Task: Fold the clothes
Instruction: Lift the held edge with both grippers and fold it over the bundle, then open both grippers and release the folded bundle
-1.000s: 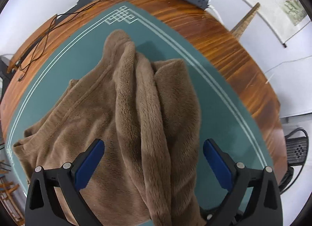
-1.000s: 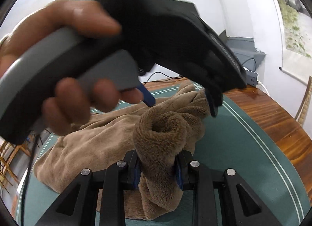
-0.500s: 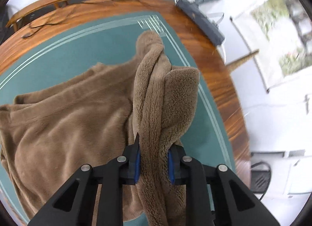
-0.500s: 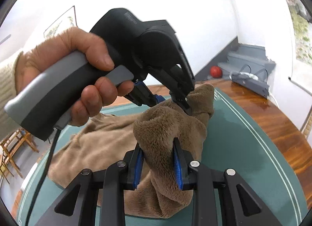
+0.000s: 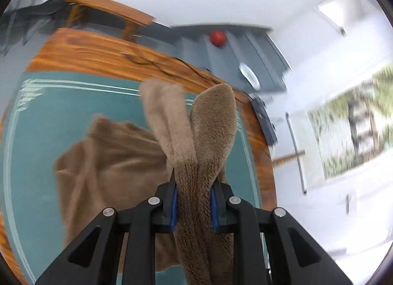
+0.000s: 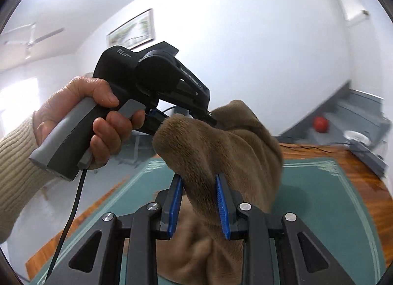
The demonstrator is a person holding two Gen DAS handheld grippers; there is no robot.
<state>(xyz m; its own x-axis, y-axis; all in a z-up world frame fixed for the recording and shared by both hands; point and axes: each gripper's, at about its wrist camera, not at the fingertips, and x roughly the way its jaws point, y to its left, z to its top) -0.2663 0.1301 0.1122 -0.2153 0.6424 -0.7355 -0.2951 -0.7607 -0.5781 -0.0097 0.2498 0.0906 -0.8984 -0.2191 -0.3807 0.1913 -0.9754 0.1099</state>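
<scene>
A brown fleece garment (image 5: 108, 162) hangs lifted above the green mat (image 5: 49, 122), its lower part still touching the mat. My left gripper (image 5: 194, 208) is shut on a bunched fold of it, two lobes sticking up past the fingers. My right gripper (image 6: 200, 208) is shut on another thick fold of the same garment (image 6: 221, 147). In the right wrist view the left gripper's black body (image 6: 157, 81), held by a hand, pinches the cloth just beyond my right fingers.
The mat lies on a round wooden table (image 5: 103, 56). A power strip (image 5: 264, 122) and cable lie at the table's far edge. Grey steps with a red ball (image 5: 217, 37) stand beyond. A wooden bench (image 5: 110, 18) stands behind the table.
The left gripper closed on the fold a second ago. Both grippers have since risen and tilted up, lifting the garment off the mat.
</scene>
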